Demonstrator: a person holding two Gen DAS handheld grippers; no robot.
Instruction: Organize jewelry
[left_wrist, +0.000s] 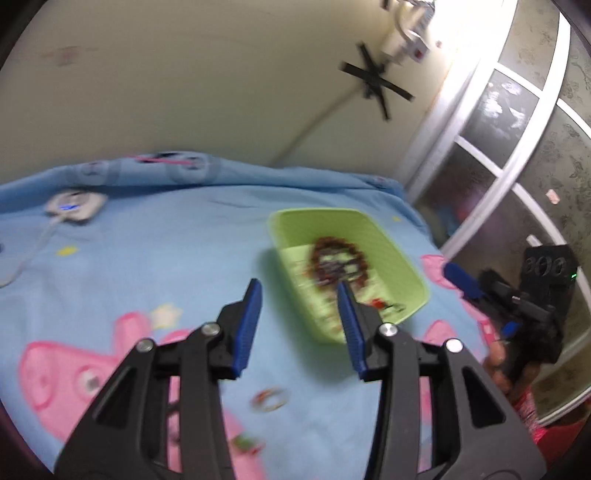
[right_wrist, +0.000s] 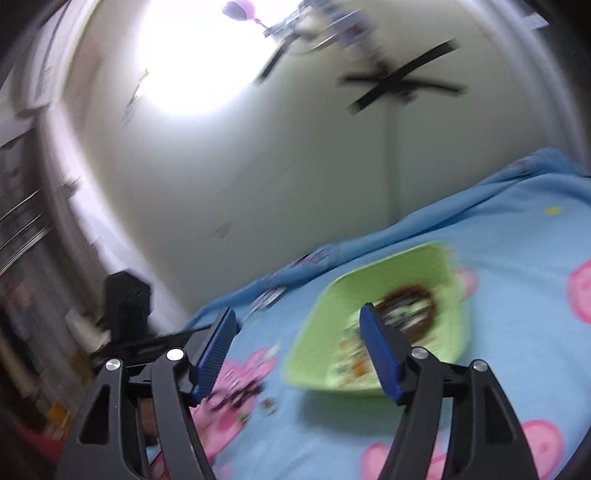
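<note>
Hovering empty with fingers apart, the left gripper (left_wrist: 299, 295) and right gripper (right_wrist: 299, 325) flank a green tray (left_wrist: 402, 254) of beads; next (likely) the loose ring (left_wrist: 271, 398) on the bedsheet (left_wrist: 147, 240).

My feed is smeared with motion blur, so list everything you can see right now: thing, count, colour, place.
tray: one, light green, on the bedsheet, right of centre.
beaded bracelet: one, dark brown-red, inside the tray; smaller blurred pieces lie beside it.
loose jewelry: at least two small pieces, mixed colours, on the bedsheet near the tray, too blurred to identify.
white device: one, blue light, far left of the bedsheet.
bedsheet: one, blue with pink pigs.
ceiling fan: one, black.
left gripper: jaws open, empty.
right gripper: jaws open, empty.
</note>
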